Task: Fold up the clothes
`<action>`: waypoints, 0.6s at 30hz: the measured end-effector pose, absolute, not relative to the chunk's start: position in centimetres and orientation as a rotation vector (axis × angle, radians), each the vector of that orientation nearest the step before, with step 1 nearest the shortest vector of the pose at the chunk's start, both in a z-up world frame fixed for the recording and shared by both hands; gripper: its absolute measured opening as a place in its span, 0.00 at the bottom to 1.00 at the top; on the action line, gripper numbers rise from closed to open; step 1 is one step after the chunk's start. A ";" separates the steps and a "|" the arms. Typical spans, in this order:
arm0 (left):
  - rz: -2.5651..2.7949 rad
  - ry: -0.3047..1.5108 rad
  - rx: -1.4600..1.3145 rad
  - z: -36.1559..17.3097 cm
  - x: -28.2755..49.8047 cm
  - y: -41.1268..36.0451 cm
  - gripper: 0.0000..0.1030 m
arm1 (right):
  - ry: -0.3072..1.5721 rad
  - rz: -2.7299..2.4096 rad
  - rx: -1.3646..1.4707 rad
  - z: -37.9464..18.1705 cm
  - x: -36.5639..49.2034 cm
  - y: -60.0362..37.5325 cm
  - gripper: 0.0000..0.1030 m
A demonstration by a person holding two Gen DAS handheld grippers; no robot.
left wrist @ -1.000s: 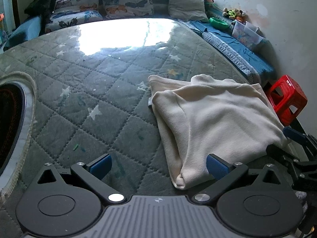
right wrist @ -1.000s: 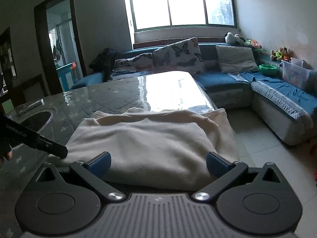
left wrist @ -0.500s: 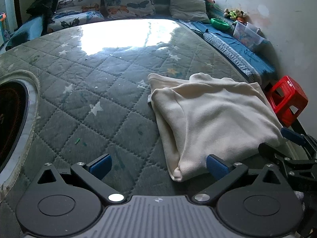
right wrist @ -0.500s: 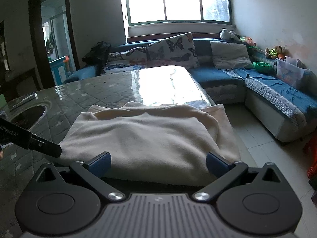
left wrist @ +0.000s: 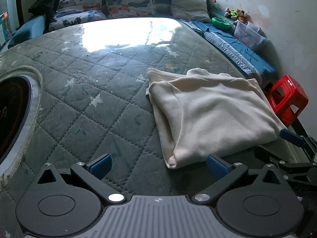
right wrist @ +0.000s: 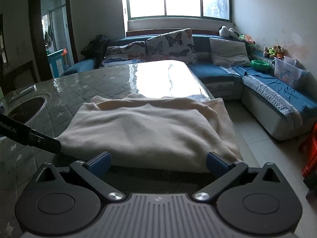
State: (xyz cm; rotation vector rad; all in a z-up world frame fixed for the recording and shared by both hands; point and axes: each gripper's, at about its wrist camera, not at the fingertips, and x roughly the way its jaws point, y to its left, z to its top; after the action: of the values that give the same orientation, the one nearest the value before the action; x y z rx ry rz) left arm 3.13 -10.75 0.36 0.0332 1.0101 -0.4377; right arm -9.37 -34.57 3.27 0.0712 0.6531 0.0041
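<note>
A cream fleece garment (left wrist: 210,115) lies folded into a thick rectangle near the right edge of the quilted green table (left wrist: 95,91). My left gripper (left wrist: 158,165) is open just short of its near-left corner, with nothing between the blue pads. In the right wrist view the same garment (right wrist: 146,127) fills the middle, and my right gripper (right wrist: 158,161) stands open in front of its near edge, holding nothing. The right gripper also shows in the left wrist view at the garment's right corner (left wrist: 291,136). One left finger (right wrist: 39,140) pokes in from the left.
A round dark opening with a pale rim (left wrist: 21,115) is set into the table at the left. A red plastic stool (left wrist: 287,99) stands on the floor to the right. A blue sofa (right wrist: 257,83) with butterfly cushions (right wrist: 172,43) wraps around behind.
Both grippers have drawn back slightly from the folded garment and stayed open. The garment has not moved.
</note>
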 end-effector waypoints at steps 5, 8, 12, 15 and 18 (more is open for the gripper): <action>-0.424 1.020 0.048 0.2 2.6 -10.9 1.00 | 0.672 0.004 0.072 3.1 -9.6 -34.4 1.00; -0.418 1.015 0.058 0.3 2.4 -11.0 1.00 | 0.674 0.006 0.075 3.0 -9.8 -34.4 1.00; -0.408 1.008 0.068 0.5 2.0 -11.1 1.00 | 0.678 0.008 0.078 2.9 -10.0 -34.4 1.00; -0.399 1.009 0.074 0.6 1.8 -11.2 1.00 | 0.680 0.009 0.084 2.8 -10.1 -34.3 1.00; -0.389 1.008 0.088 0.6 1.5 -11.3 1.00 | 0.685 0.012 0.086 2.7 -10.2 -34.3 1.00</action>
State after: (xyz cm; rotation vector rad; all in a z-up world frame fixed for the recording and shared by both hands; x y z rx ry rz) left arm 1.49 -11.26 0.59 0.0880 1.0081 -0.3890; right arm -10.15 -34.32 2.66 0.0859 0.6851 0.0120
